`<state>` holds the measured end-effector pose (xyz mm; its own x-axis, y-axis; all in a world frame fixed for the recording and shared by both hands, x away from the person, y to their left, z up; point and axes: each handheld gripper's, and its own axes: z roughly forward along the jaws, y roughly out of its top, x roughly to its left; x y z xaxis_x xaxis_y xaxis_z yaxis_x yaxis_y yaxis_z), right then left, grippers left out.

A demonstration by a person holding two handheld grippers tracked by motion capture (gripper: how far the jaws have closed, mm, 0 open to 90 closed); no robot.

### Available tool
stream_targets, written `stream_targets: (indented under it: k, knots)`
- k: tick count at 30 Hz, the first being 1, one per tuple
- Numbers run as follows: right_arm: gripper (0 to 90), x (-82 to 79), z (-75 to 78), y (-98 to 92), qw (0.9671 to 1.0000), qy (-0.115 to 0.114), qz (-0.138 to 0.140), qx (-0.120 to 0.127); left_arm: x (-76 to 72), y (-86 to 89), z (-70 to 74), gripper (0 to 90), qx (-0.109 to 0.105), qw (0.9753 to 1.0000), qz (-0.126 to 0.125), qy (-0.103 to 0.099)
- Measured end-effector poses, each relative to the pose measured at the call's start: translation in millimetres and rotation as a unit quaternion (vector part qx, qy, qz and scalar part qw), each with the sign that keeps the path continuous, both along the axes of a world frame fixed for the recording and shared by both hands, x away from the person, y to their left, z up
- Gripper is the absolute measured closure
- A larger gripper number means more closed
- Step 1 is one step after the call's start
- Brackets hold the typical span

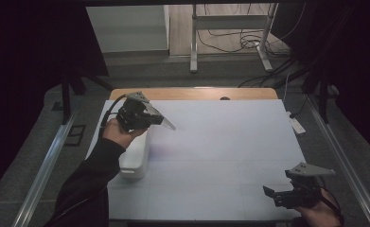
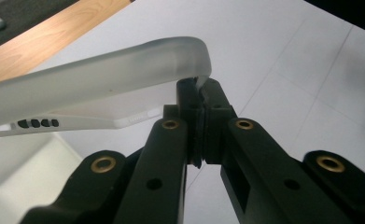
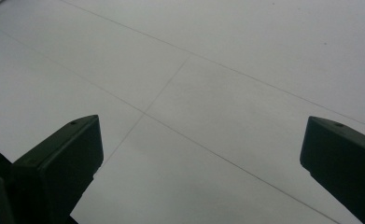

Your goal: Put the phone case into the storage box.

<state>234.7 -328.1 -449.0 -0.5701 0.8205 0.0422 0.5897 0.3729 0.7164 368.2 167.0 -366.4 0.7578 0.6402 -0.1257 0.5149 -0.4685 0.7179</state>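
At the left of the high view the left gripper [image 1: 147,115] hangs above the table [image 1: 220,156], over the far end of a white box [image 1: 136,158] that lies along the sheet's left edge. Its jaws are pinched together on the very corner of a frosted phone case [image 1: 166,122], which juts out to the right and slightly down, clear of the table. In the left gripper view the case [image 2: 101,79] runs from the jaw tips out to the left edge of the frame, and the box's open inside [image 2: 26,172] sits in the lower left below it.

That hold looks thin to me. The case is soft, long and caught by one corner, so it could swing, twist round the pinch or slide out if the hand jerks or tips. A drop from there might land it on the box rim or on the bare sheet. If it is bound for the box, the free end could also snag the wall going in.

At the lower right of the high view the right gripper [image 1: 294,195] sits low near the front edge, jaws wide apart and holding nothing; its own view has just bare table [image 3: 208,93] between them. It is well apart from the case, too far to steady it.
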Motion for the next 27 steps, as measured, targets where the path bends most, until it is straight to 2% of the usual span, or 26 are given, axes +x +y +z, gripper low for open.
stream_targets:
  k: [5, 9, 18, 27]
  knots:
    - [0.0, -1.6, 0.2, -3.8, 0.9998, -0.003, -0.018, -0.005, 4.4, 7.8, 2.2, 88.4, 0.008, 0.9998, 0.015, 0.004]
    - [0.0, -2.4, 0.7, -5.1, 0.9995, -0.007, -0.028, -0.011, 6.9, 14.4, 4.7, 88.5, 0.024, 0.9993, 0.03, -0.002]
    - [0.0, -2.7, 0.4, -5.1, 0.9995, -0.007, -0.028, -0.011, 10.5, 24.3, 11.2, 88.5, 0.036, 0.9981, 0.049, -0.006]
    - [0.0, -2.8, 0.5, -5.7, 0.9994, -0.006, -0.031, -0.011, 18.3, 32.1, 11.7, 88.4, 0.053, 0.9961, 0.07, -0.002]
